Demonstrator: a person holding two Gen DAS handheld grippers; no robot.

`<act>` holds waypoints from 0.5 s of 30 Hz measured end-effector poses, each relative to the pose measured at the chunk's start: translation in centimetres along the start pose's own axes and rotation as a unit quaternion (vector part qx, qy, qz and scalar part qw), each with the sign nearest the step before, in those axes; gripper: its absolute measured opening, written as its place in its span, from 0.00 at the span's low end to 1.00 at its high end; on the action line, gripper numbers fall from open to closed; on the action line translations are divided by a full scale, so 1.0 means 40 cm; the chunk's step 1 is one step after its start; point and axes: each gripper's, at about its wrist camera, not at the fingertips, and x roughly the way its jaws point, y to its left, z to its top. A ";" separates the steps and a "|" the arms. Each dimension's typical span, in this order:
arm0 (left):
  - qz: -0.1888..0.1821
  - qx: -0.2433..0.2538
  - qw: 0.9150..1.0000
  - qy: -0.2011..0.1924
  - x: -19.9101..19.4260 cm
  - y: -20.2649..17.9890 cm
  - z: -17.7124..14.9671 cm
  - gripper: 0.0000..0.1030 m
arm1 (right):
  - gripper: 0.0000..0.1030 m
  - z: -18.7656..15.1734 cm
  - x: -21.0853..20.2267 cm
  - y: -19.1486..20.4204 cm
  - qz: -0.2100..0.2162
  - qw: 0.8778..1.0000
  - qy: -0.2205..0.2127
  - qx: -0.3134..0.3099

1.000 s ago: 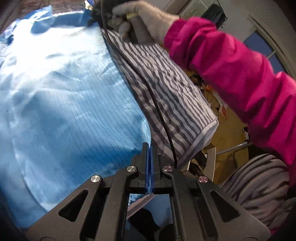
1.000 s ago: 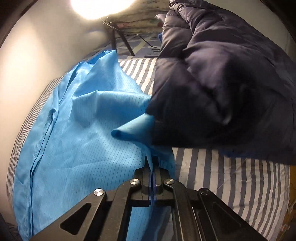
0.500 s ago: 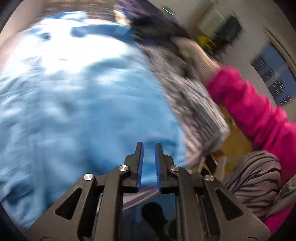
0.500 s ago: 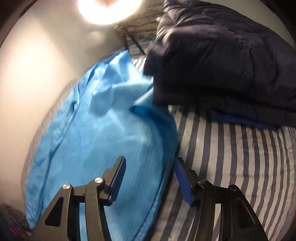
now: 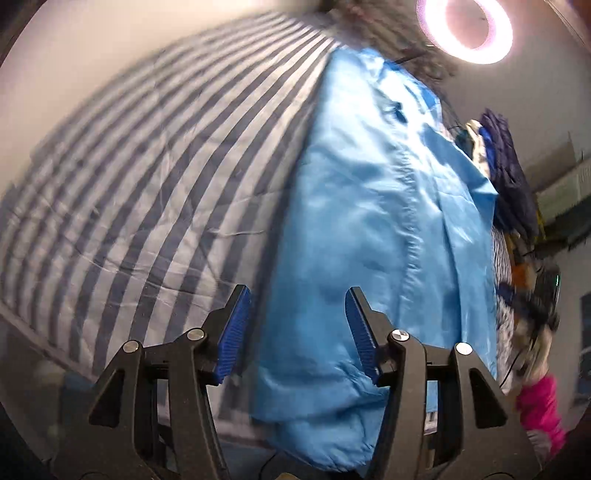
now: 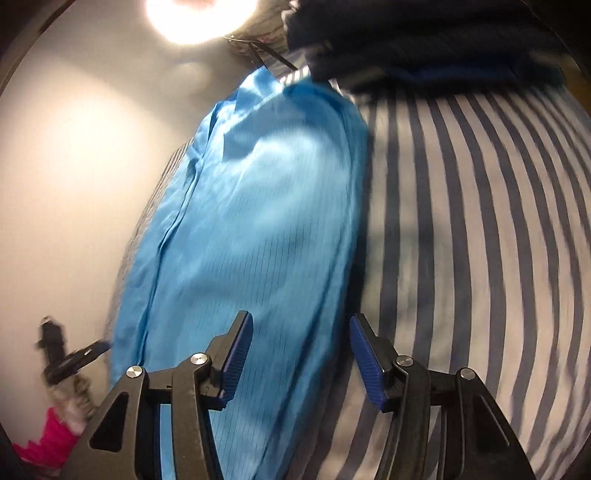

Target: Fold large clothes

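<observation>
A large light-blue garment (image 5: pixel 369 236) lies folded lengthwise in a long band on a striped bedsheet (image 5: pixel 147 177). My left gripper (image 5: pixel 297 332) is open and empty, hovering over the garment's near end. In the right wrist view the same blue garment (image 6: pixel 258 229) runs away from me along the bed's left side. My right gripper (image 6: pixel 301 354) is open and empty above its right edge. The left gripper (image 6: pixel 70 358) shows small and blurred at the lower left of that view.
A dark navy padded jacket (image 6: pixel 424 40) is piled at the bed's far end, also seen in the left wrist view (image 5: pixel 509 173). A ring light (image 5: pixel 465 26) glares above. A pale wall (image 6: pixel 74 166) borders the bed. The striped sheet (image 6: pixel 480 240) spreads right of the garment.
Both grippers were shut on the blue garment's edges a second ago, then opened and let go. The garment now lies folded over; both grippers have pulled back and swung to new viewpoints.
</observation>
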 end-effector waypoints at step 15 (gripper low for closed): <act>-0.051 0.026 0.998 0.016 0.050 -0.003 0.021 0.00 | 0.01 -0.235 0.053 0.131 0.102 0.992 0.070 0.009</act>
